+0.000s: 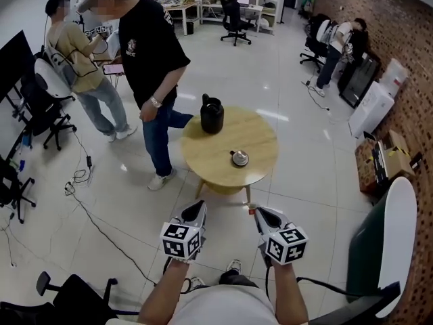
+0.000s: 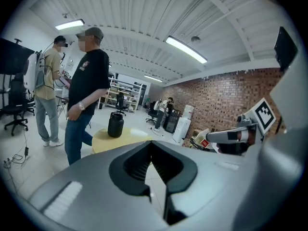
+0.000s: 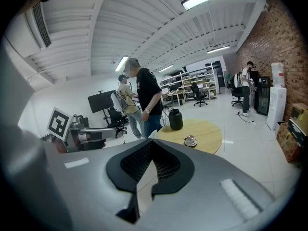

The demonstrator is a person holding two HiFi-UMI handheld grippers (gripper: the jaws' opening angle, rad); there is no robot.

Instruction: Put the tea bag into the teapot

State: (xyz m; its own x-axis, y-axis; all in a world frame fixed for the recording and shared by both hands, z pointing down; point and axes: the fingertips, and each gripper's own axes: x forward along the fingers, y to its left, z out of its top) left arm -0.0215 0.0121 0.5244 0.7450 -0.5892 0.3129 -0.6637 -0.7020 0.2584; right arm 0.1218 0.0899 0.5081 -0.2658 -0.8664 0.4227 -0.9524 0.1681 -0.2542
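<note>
A black teapot (image 1: pixel 212 114) stands at the far left of a round wooden table (image 1: pixel 203 158), with a small cup on a saucer (image 1: pixel 239 158) nearer me. Both grippers hang side by side short of the table's near edge. My left gripper (image 1: pixel 198 210) is shut with nothing in it. My right gripper (image 1: pixel 260 213) is shut on the tea bag (image 1: pixel 252 210), whose red tag sticks out at the tip. In the left gripper view that tag (image 2: pixel 204 142) shows at the right gripper's tip. The right gripper view shows tan paper (image 3: pixel 143 174) between the jaws, and the teapot (image 3: pixel 175 119) ahead.
A person in a black shirt (image 1: pixel 152 53) stands at the table's left edge, close to the teapot. Another person (image 1: pixel 78 53) stands further left. Cables (image 1: pixel 88 208) cross the floor at left. A green and white chair (image 1: pixel 385 242) is at my right, office chairs (image 1: pixel 40 107) at left.
</note>
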